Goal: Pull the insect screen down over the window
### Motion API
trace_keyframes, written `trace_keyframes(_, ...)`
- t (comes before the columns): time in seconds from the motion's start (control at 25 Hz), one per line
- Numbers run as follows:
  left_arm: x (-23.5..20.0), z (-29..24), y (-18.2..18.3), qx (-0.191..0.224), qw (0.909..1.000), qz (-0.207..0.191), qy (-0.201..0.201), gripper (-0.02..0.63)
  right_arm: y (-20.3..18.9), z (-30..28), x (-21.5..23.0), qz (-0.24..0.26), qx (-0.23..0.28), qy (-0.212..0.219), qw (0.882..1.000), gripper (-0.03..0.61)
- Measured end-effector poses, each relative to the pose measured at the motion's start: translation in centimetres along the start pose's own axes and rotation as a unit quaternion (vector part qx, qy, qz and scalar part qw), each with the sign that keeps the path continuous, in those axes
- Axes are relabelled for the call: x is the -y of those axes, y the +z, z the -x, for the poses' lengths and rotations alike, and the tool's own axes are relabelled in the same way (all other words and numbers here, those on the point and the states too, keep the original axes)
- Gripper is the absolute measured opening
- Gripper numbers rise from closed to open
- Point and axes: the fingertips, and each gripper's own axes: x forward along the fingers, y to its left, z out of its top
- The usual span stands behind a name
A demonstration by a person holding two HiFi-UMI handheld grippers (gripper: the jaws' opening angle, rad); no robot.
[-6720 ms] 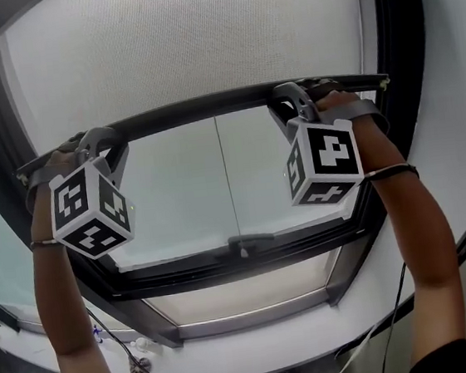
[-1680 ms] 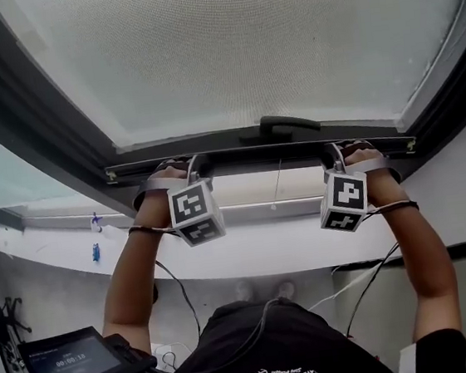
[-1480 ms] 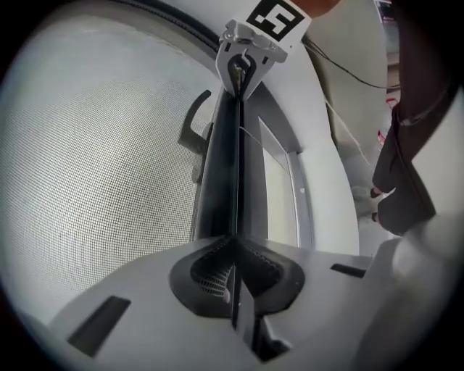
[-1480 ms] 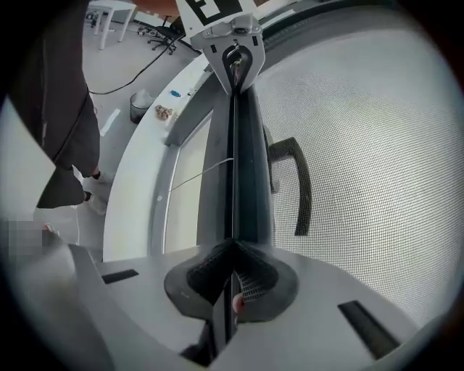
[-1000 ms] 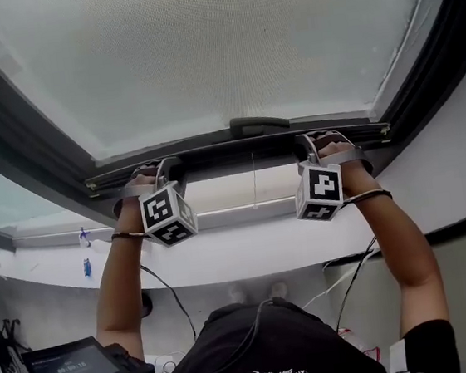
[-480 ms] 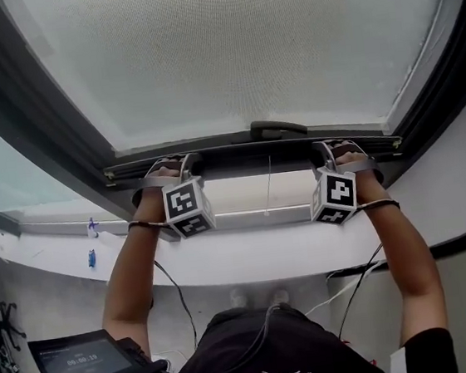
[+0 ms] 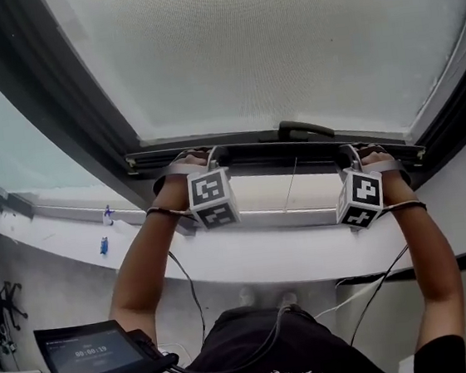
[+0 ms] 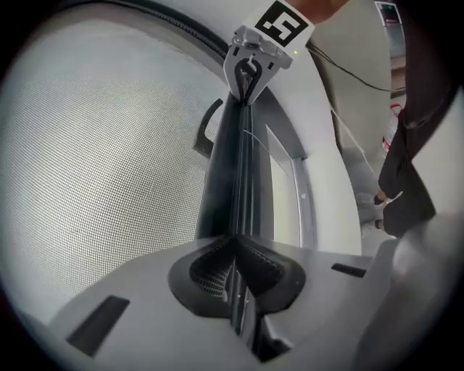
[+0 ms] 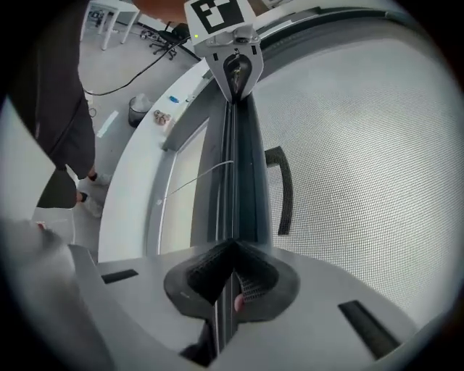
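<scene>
Across the centre of the head view, the insect screen's bottom rail hangs short of the sill, clamped by the left gripper and right gripper. Uneven pulling may skew it; slipping jaws would let it retract.

insect screen: grey mesh, taut | bottom bar: dark, near sill

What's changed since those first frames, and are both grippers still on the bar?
The screen's bottom bar has come down from mid-window to just above the sill, drawing the mesh over most of the opening; a narrow strip below is still uncovered. Nothing was let go: the left gripper and right gripper remain clamped on the bar.
</scene>
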Motion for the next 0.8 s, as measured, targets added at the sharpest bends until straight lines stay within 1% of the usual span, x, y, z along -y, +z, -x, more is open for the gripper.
trace_keyframes(0.12, 1.0, 0.1, 0.2, -0.002, 0.9993, 0.006, -0.037, 0.014, -0.2, 0.1, -1.1, 0.003, -0.009, 0.043, 0.999, 0.011)
trace_keyframes(0.24, 1.7, 0.0, 0.6, 0.006, 0.9981, 0.019, -0.059, 0.014, -0.7, 0.2, -1.9, 0.009, -0.020, 0.066, 0.998, 0.011)
trace_keyframes(0.32, 1.9, 0.0, 0.8, 0.015, 0.9979, 0.027, -0.058, 0.014, -0.9, 0.2, -2.2, 0.011, -0.021, 0.067, 0.997, 0.011)
trace_keyframes(0.4, 1.9, 0.0, 0.9, 0.020, 0.9983, 0.027, -0.048, 0.014, -1.1, 0.1, -2.2, 0.013, -0.022, 0.057, 0.998, 0.011)
trace_keyframes(0.52, 1.6, -0.1, 1.1, 0.022, 0.9991, 0.015, -0.033, 0.014, -1.0, -0.2, -1.9, 0.017, -0.026, 0.038, 0.999, 0.012)
trace_keyframes(0.56, 1.6, 0.0, 1.2, 0.021, 0.9993, 0.010, -0.031, 0.014, -0.9, -0.2, -2.0, 0.016, -0.025, 0.038, 0.999, 0.011)
trace_keyframes(0.68, 2.0, 0.2, 1.2, 0.017, 0.9992, 0.012, -0.034, 0.014, -0.9, 0.1, -2.4, 0.009, -0.024, 0.061, 0.998, 0.011)
trace_keyframes(0.8, 2.2, 0.5, 1.5, 0.018, 0.9991, 0.021, -0.033, 0.012, -0.5, 1.3, -2.9, 0.003, -0.041, 0.085, 0.996, 0.011)
